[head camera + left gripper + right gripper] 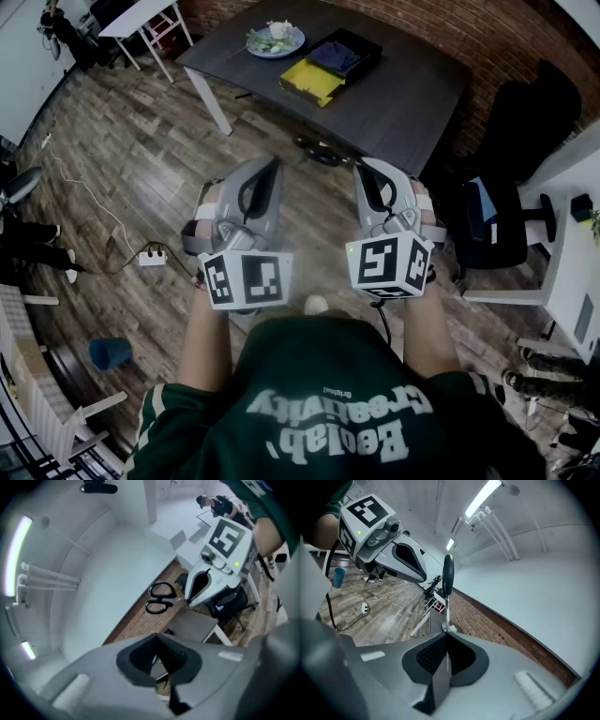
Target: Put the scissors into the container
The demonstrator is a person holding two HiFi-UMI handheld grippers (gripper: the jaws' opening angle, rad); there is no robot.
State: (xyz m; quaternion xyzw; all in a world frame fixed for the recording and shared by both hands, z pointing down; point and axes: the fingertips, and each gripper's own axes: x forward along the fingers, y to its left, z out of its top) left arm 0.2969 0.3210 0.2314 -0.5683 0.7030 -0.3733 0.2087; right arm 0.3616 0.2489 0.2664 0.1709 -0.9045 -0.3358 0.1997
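The black-handled scissors (320, 151) hang in the air in front of the dark table (403, 103), held by the blade. My right gripper (362, 171) is shut on that blade. In the right gripper view the scissors (447, 581) stand edge-on, straight up out of the shut jaws (446, 641). In the left gripper view their two handle loops (161, 597) stick out from the right gripper's tip (187, 602). My left gripper (271, 162) is held level beside it, shut and holding nothing. A black container (345, 54) with a yellow tray (312, 82) lies on the table beyond.
A plate (275, 40) with food stands at the table's far left. A black office chair (525, 141) is at the right, and a white desk (572, 234) beyond it. On the wooden floor lie a power strip (152, 256) and a blue cup (111, 352).
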